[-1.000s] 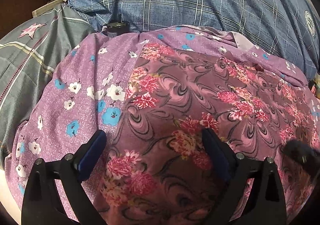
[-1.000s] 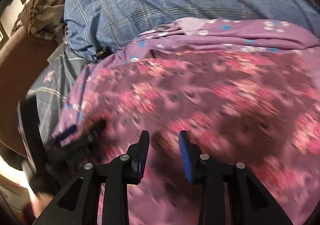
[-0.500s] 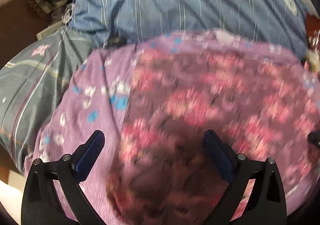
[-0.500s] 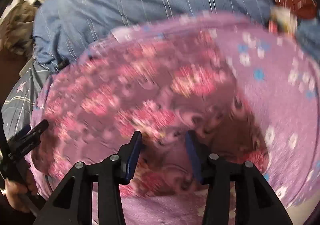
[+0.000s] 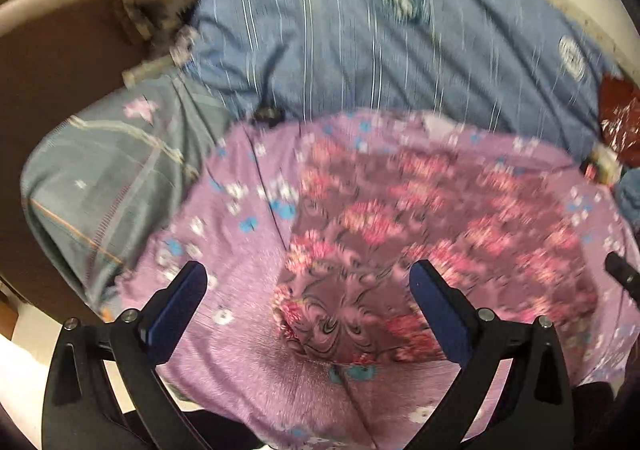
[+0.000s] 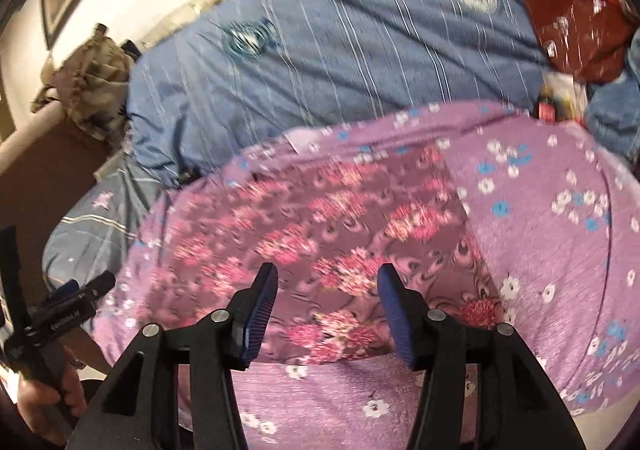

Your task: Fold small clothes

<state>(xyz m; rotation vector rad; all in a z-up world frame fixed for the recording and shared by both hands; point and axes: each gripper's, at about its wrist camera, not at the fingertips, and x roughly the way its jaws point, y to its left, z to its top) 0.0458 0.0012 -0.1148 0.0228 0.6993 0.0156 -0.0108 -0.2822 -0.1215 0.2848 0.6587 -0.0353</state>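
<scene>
A dark purple garment with pink flowers [image 5: 400, 234] lies spread flat on a lighter purple sheet with white and blue flowers [image 5: 224, 234]. It also shows in the right wrist view [image 6: 320, 234], on the same sheet [image 6: 552, 234]. My left gripper [image 5: 308, 302] is open and empty, held above the garment's near left corner. My right gripper [image 6: 326, 306] is open and empty above the garment's near edge. The left gripper also shows in the right wrist view [image 6: 76, 292], held in a hand at the far left.
A blue striped quilt [image 5: 380, 58] lies behind the sheet. A grey pillow [image 5: 104, 178] is at the left, beside a brown bed frame [image 5: 48, 74]. A red packet [image 6: 572, 26] and small items [image 6: 560, 98] lie at the far right. A crumpled cloth [image 6: 92, 90] hangs at the back left.
Both grippers have drawn back and up from the garment, so more of the bed shows. The right gripper's jaws have opened wider. The garment stays flat.
</scene>
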